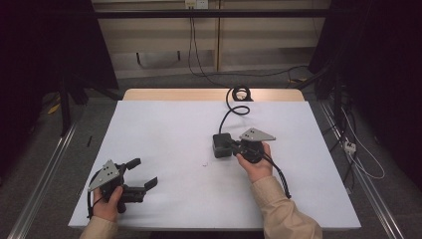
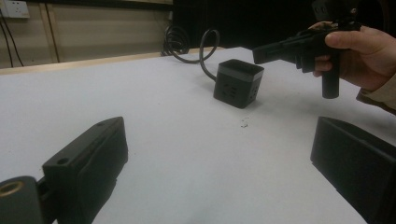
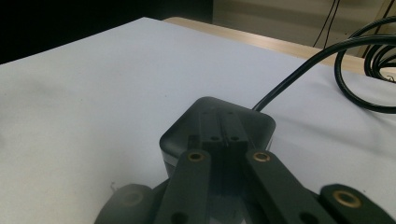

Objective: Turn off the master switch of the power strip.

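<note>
Cube power socket (image 1: 222, 145) near tabletop (image 1: 164, 124) centre, black cord (image 1: 233, 107) trailing toward far edge. Right tongs (image 1: 233, 146) poised directly over its top, jaws pressed together, gripping nothing. Left tongs (image 1: 143, 173) spread wide, well apart at near left. Right hand (image 1: 256, 162) clearly nearer.

Legible text: none found in any view. Black power cube (image 2: 238, 83) showed socket slots on its side face, no readable marking or brand. Wall outlet (image 2: 14, 8), far behind cube, was too small and blurred to read.
</note>
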The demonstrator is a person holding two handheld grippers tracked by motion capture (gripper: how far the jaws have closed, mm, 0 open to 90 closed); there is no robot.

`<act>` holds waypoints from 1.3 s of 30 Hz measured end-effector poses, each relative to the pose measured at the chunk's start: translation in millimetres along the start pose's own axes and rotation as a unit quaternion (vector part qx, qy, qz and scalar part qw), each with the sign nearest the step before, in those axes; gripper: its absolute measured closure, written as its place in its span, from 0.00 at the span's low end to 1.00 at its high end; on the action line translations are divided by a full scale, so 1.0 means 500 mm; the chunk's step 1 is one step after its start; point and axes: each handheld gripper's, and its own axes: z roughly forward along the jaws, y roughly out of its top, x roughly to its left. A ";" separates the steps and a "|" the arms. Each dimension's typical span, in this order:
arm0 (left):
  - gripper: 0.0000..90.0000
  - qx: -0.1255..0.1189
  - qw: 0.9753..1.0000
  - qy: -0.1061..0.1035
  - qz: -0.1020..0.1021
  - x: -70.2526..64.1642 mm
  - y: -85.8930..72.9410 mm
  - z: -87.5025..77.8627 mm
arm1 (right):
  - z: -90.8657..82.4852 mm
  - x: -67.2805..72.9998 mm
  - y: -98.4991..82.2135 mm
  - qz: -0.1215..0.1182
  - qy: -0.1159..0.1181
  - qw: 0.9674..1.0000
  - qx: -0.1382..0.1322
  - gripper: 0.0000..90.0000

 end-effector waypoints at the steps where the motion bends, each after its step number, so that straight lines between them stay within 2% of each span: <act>1: 0.04 0.000 1.000 0.000 0.001 0.000 0.000 0.000 | 0.001 0.000 0.000 0.000 0.000 1.000 0.000 1.00; 19: 0.04 0.002 1.000 0.000 0.003 0.001 -0.001 0.000 | 0.012 0.000 0.006 -0.001 0.003 1.000 0.002 1.00; 39: 0.04 0.003 1.000 0.000 0.001 0.002 -0.002 -0.001 | 0.027 0.003 0.013 -0.016 0.004 1.000 0.010 1.00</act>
